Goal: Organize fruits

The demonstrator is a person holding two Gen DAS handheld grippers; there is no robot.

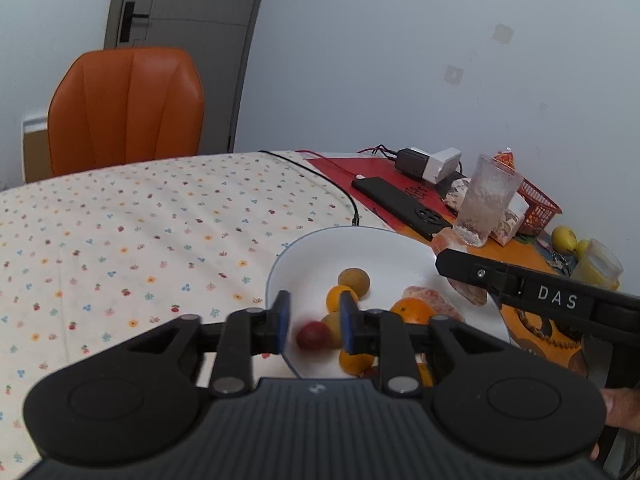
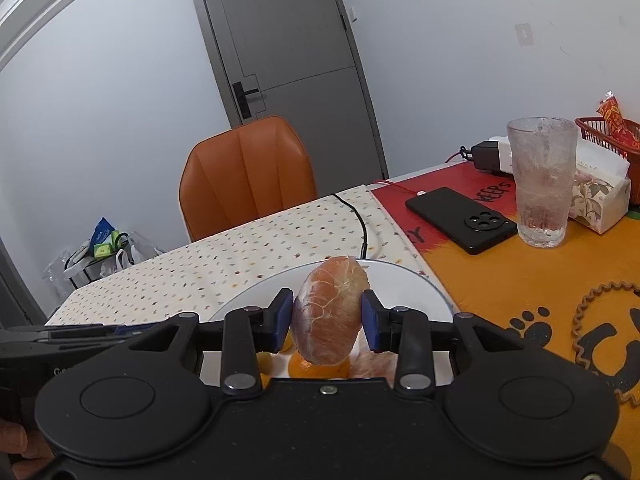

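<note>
A white plate (image 1: 320, 236) holds several fruits: a brown round one (image 1: 354, 280), oranges (image 1: 412, 310) and a peeled citrus piece (image 1: 438, 300). My left gripper (image 1: 315, 300) hovers over the plate's near left rim. A blurred red fruit (image 1: 314, 336) is between and below its blue pads, which stand clear of it. In the right wrist view my right gripper (image 2: 327, 300) is shut on a peeled pinkish citrus piece (image 2: 330, 316), held upright above the plate (image 2: 400, 276). More orange fruit lies under it.
On the red and orange mat to the right stand a frosted glass (image 2: 542, 184), a black phone (image 2: 460, 216), a charger block (image 2: 490, 156), a tissue pack (image 2: 596, 196) and a red basket (image 2: 600, 128). Lemons (image 1: 564, 238) lie far right. An orange chair (image 1: 128, 108) is behind the floral tablecloth.
</note>
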